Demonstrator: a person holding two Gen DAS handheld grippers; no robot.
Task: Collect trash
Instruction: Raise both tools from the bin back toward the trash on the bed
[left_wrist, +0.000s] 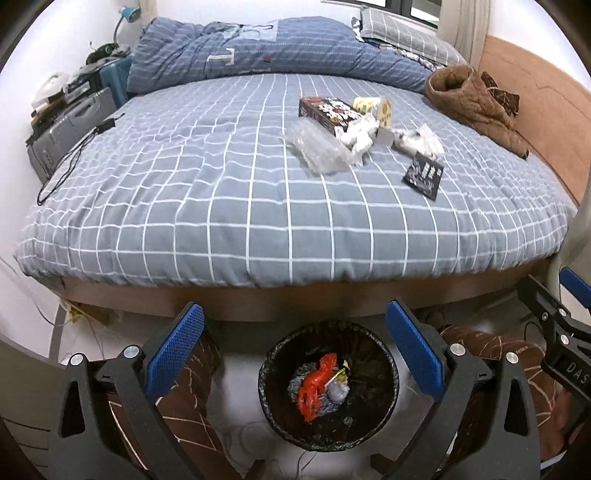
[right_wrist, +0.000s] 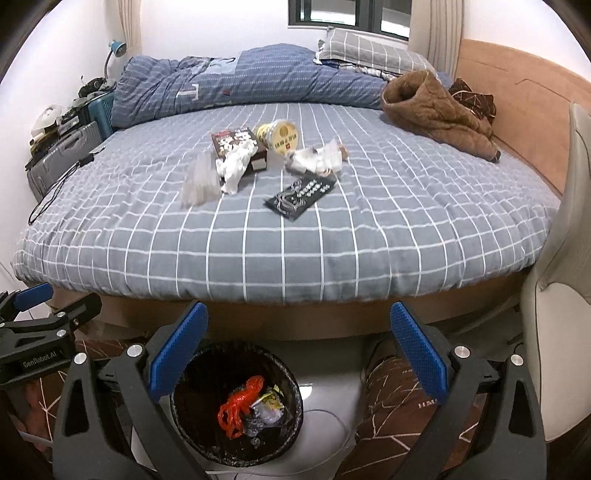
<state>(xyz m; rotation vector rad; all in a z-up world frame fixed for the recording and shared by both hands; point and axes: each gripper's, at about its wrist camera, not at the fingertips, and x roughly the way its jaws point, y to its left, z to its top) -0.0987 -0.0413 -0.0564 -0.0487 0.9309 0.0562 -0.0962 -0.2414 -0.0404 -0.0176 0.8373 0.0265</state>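
Trash lies in a cluster on the checked bed (left_wrist: 221, 221) (right_wrist: 332, 240): a dark printed box (left_wrist: 327, 112) (right_wrist: 236, 142), a yellow lidded cup (left_wrist: 380, 107) (right_wrist: 279, 134), crumpled white tissues (left_wrist: 360, 138) (right_wrist: 236, 166), a clear plastic wrapper (left_wrist: 317, 147) (right_wrist: 201, 182), more crumpled paper (left_wrist: 417, 138) (right_wrist: 317, 158) and a flat black packet (left_wrist: 424, 174) (right_wrist: 301, 195). A black-lined bin (left_wrist: 328, 384) (right_wrist: 236, 402) on the floor holds red plastic and scraps. My left gripper (left_wrist: 293, 350) hangs open above the bin. My right gripper (right_wrist: 299, 350) is open too, empty, beside the bin.
A brown jacket (left_wrist: 476, 103) (right_wrist: 439, 110) and a rolled blue duvet (left_wrist: 258, 55) (right_wrist: 240, 81) lie at the far side. Suitcases (left_wrist: 70, 129) and a black cable (left_wrist: 74, 158) are on the left. The person's patterned trouser legs (right_wrist: 399, 406) flank the bin. A pale chair (right_wrist: 554, 295) stands right.
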